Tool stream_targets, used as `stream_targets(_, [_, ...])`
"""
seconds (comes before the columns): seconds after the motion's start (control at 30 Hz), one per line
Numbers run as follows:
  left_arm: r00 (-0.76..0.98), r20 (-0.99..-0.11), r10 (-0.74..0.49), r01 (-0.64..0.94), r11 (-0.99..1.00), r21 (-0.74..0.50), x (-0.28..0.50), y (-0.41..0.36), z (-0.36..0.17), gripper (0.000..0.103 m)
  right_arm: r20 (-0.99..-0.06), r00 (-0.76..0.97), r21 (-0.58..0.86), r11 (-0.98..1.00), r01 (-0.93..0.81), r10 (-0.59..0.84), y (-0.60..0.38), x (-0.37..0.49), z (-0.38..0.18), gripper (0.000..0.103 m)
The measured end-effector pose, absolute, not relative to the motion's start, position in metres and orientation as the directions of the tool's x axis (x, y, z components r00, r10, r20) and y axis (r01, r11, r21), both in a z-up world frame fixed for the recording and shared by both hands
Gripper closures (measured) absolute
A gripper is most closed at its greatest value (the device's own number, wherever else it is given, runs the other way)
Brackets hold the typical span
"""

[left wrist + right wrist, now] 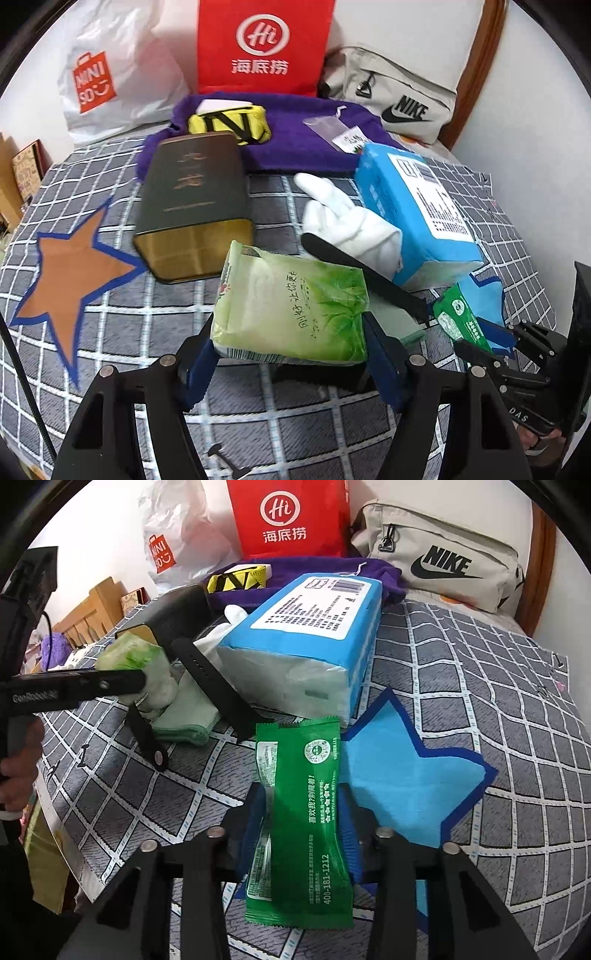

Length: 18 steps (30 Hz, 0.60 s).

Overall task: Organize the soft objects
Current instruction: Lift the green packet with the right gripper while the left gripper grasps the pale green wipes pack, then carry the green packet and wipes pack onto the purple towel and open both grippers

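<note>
Fingers of the left gripper (291,354), blue-padded, sit against the two sides of a light green tissue pack (291,306) low in the centre of the left wrist view; the pack is caught between them and tilts up and away from the camera. Fingers of the right gripper (301,834) are set narrow and pinch a dark green wet-wipe packet (301,812), which buckles inward where the pads (255,827) press it; it fills the lower centre of the right wrist view.

Just right of that packet, a light blue star patch (410,775) with a dark blue border lies on the grey checked bed cover (517,686). Above the packet, in the middle of the frame, a large blue tissue pack (306,642) lies with its white label facing up. To its left are a black strap (210,686), a folded pale green cloth (188,720) and a white glove (343,218), the glove partly under the blue pack.

In the left wrist view a dark tin box (192,206) lies left of centre, and an orange star patch (70,273) with a blue border lies at the left edge. Further up, a purple towel (295,147) carries a yellow and black pouch (229,123). Along the top stand a white shopping bag (110,74), a red paper bag (262,44) and a beige sling bag (391,96). At the left edge of the right wrist view, a hand (18,768) grips the other gripper's handle.
</note>
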<state>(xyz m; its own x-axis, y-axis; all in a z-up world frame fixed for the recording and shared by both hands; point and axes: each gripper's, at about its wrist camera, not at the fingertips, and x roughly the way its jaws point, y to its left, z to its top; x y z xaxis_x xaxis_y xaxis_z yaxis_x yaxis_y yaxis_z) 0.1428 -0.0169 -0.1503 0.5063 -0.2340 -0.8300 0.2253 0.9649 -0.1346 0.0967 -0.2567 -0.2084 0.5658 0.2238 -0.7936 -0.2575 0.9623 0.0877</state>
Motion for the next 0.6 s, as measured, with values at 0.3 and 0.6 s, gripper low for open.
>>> stream_targets(0.3, [0.499,-0.831,-0.246,0.153,0.969,-0.194,0.144,0.016,-0.148,0.033,-0.786,0.573,0.091,0.96,-0.265,0.233,-0.253,0.087,-0.195,0.07])
stream_targets(0.6, [0.533,-0.795,-0.288,0.162,0.958,-0.238,0.143,0.025,-0.12,0.033,-0.73,0.61,0.148,0.943,-0.298,0.308,-0.252,0.088,-0.153,0.07])
